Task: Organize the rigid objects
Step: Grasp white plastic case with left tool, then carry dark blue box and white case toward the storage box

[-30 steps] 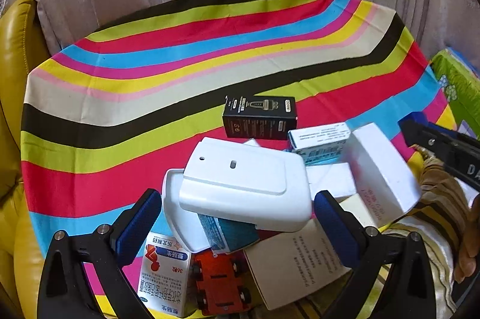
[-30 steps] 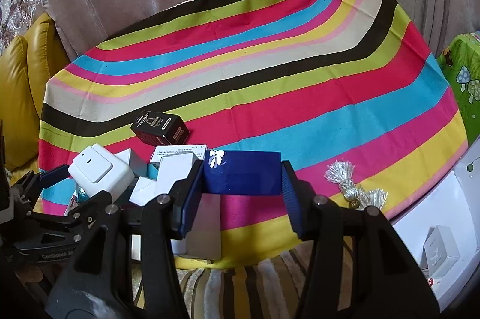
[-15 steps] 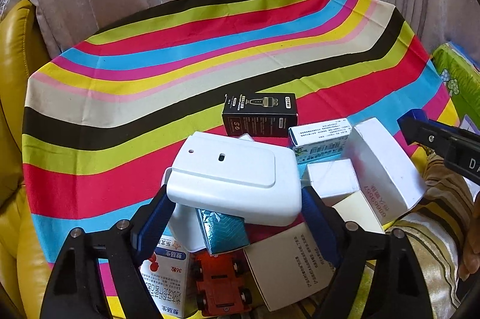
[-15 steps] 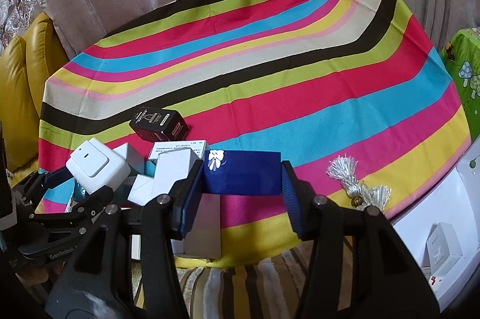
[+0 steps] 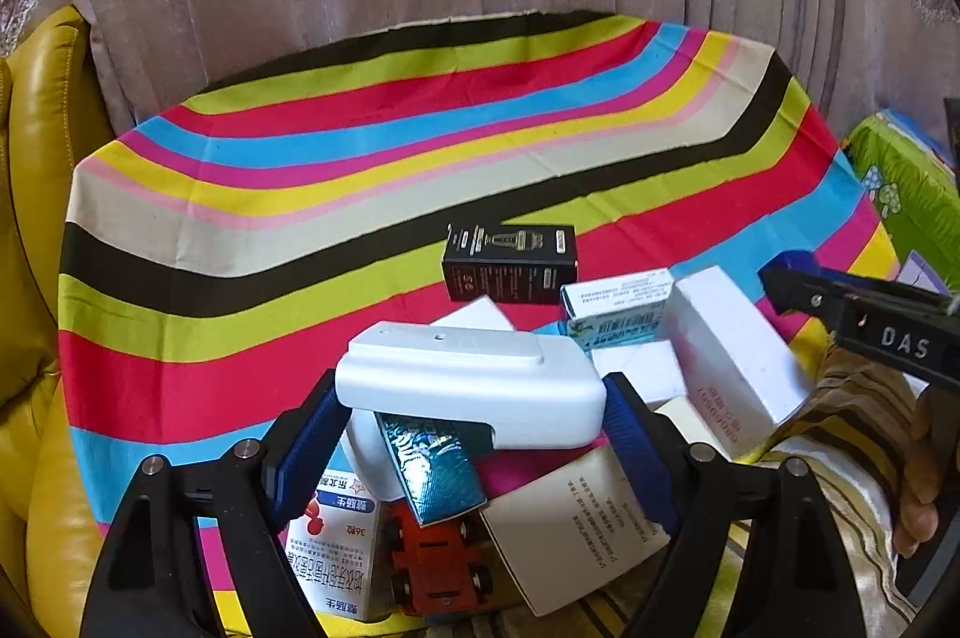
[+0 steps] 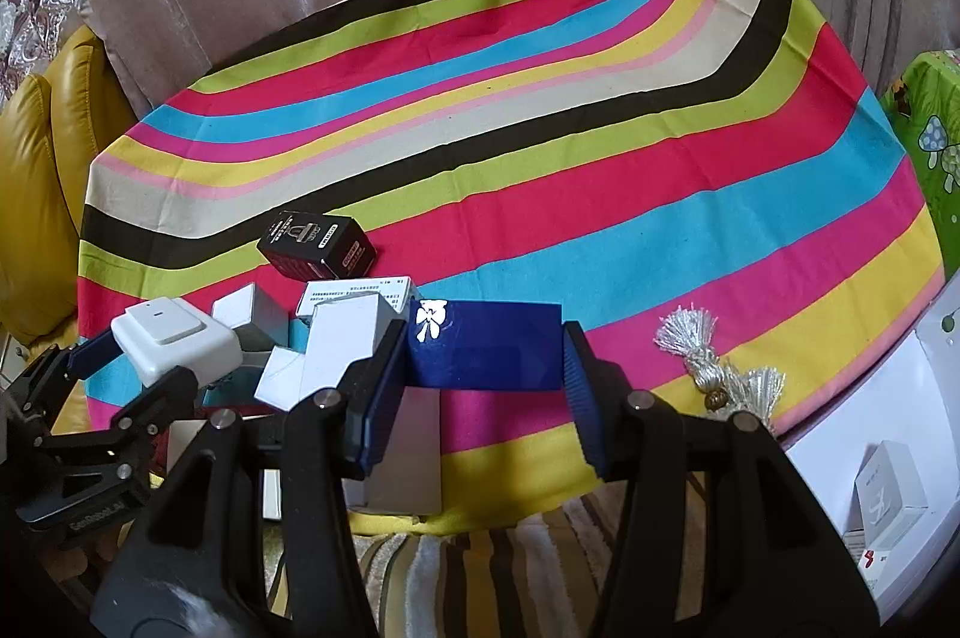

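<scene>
My left gripper (image 5: 474, 434) is shut on a white plastic switch box (image 5: 474, 386) and holds it above a heap of boxes at the table's near edge; the same box shows in the right wrist view (image 6: 174, 344). My right gripper (image 6: 483, 386) is shut on a dark blue box with a white bow print (image 6: 486, 353), held above the table's front edge. Below the left gripper lie a teal foil box (image 5: 435, 470), a red toy car (image 5: 435, 566) and a red-and-white medicine carton (image 5: 333, 548). A black box (image 5: 510, 263) lies farther back on the cloth.
The round table has a striped cloth (image 5: 360, 170). White boxes (image 5: 729, 356) are heaped at the right of the pile. A silver tassel (image 6: 708, 362) lies on the cloth to the right. A yellow leather chair (image 5: 42, 158) stands at the left, a curtain behind.
My left gripper has closed on the white switch box and lifted it off the heap. My right gripper holds the blue box almost still.
</scene>
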Demonstrator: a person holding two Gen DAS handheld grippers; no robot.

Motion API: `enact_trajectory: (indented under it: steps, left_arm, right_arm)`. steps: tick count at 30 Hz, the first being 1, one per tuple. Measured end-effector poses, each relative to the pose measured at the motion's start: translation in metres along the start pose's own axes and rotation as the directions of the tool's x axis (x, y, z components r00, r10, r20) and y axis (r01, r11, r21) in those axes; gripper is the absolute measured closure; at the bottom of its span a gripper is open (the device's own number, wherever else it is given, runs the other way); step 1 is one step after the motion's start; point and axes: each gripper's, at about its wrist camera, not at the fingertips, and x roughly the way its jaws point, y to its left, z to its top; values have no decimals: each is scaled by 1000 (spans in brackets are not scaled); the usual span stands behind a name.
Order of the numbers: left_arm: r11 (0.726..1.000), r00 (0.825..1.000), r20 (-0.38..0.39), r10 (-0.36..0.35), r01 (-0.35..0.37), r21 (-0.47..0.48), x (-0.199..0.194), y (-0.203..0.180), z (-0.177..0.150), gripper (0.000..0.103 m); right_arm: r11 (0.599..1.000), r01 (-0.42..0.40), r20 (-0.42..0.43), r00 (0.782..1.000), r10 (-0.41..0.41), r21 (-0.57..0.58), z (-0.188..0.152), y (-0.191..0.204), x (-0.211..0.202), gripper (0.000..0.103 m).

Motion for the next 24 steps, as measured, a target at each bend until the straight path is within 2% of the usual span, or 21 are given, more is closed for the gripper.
enact_trajectory:
  steps: [14,24]
  left_arm:
    - [994,993,98,-63,71,-80,-17,13,3,19]
    - [994,989,130,-64,75,-82,-38,5,1,19]
  right_arm:
    - [1000,-2,-7,1000,2,2,-1,0,1,49]
    - [1000,-3,-5,1000,3,5,-1,-2,-2,49]
